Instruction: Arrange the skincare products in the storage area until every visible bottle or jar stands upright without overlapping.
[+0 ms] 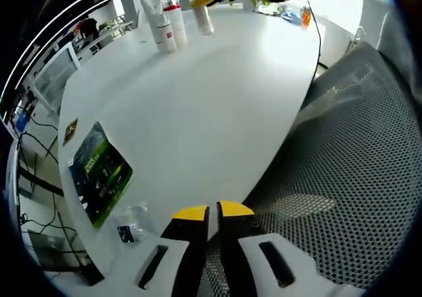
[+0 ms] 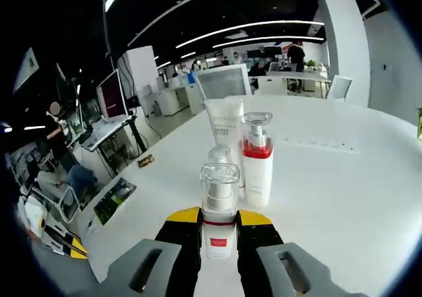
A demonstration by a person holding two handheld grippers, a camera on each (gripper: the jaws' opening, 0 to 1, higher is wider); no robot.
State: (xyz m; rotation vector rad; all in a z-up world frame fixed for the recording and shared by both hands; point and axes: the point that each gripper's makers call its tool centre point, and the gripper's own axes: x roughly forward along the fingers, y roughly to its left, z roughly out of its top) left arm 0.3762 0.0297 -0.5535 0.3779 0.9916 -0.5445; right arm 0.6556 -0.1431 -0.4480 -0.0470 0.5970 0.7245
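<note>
On the white tabletop (image 2: pixel 343 198), our right gripper (image 2: pixel 219 226) clasps an upright pump bottle (image 2: pixel 219 211) at lower centre; left gripper (image 1: pixel 212 212) closed, empty.

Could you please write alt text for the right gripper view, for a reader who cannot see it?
The right gripper has its yellow-tipped jaws on either side of a small upright clear-capped bottle on a white table. Just behind stand a red-banded pump bottle, a white tube and a partly hidden bottle. An open-plan office lies beyond.
</note>
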